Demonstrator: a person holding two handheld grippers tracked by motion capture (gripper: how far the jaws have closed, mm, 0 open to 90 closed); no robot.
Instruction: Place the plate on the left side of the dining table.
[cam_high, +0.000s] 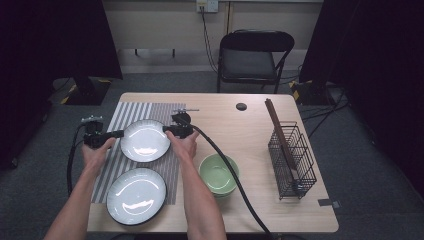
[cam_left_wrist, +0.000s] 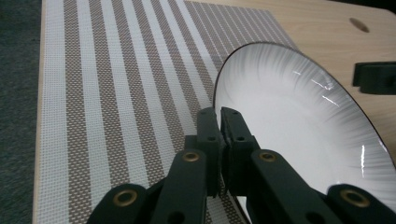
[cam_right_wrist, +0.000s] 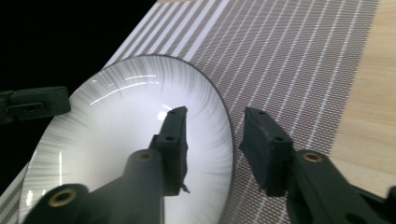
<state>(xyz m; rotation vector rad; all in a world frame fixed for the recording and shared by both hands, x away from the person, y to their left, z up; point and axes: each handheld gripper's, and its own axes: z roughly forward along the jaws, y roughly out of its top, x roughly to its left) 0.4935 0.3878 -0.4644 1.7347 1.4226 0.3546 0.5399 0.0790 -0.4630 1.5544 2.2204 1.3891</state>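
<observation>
left gripper (cam_left_wrist: 220, 122) clamps the plate (cam_high: 145, 140) rim (over striped mat (cam_left_wrist: 116, 84)); right gripper (cam_right_wrist: 212, 135) open astride it.

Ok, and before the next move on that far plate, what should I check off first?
1. Left tongs gripping the far plate: ok, shut on its rim.
2. Right tongs free of the plate: not ok, jaws open but the rim sits between them.
3. Far plate above the striped mat: ok.
4. Far plate lying flat on the mat: cannot tell; it looks tilted in the left gripper view.
5. Gap to the near plate: ok, apart.
6. Green bowl out of the way: ok, off the mat beside the right forearm.
</observation>
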